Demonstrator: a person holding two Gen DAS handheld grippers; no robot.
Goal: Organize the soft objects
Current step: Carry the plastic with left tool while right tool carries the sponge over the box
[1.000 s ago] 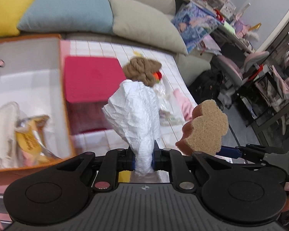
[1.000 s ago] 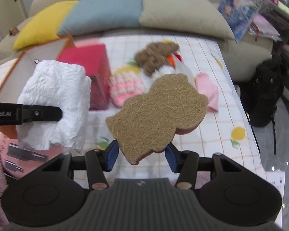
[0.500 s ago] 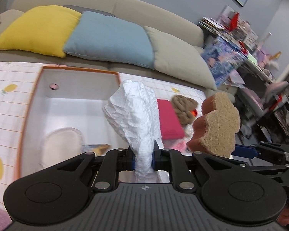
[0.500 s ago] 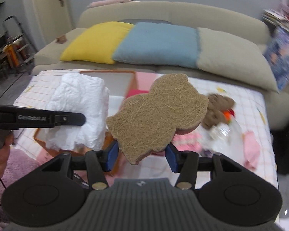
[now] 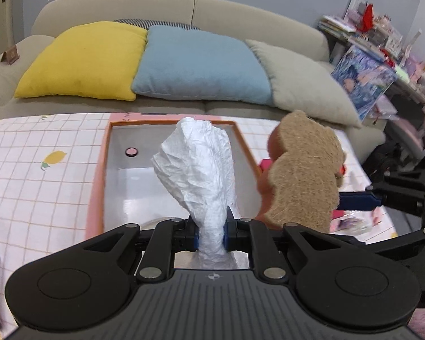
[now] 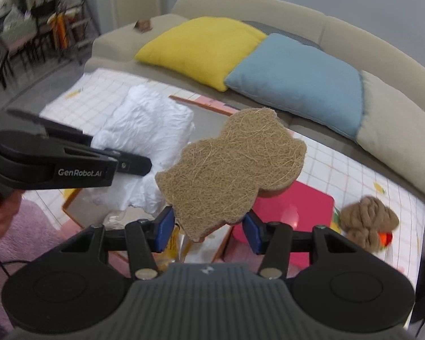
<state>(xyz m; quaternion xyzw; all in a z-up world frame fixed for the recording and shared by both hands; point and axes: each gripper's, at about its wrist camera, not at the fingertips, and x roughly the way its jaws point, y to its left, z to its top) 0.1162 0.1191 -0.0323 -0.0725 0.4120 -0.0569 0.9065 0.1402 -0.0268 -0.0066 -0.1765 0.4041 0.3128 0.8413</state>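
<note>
My right gripper (image 6: 208, 228) stands about half open, its blue pads clamped on the edges of a tan, coarse-fibred sponge (image 6: 229, 172) cut in a lobed animal shape, which fills the frame's centre and tilts up to the right. My left gripper (image 5: 211, 233) is nearly closed, pinching the narrow neck of a crinkled white paper wad (image 5: 198, 170) that fans upward at centre frame, in front of the orange-rimmed white box (image 5: 99, 175).

left tool (image 5: 211, 233): pinched nearly shut, angled down | right tool (image 6: 208, 228): half-spread, gripping, angled down
</note>
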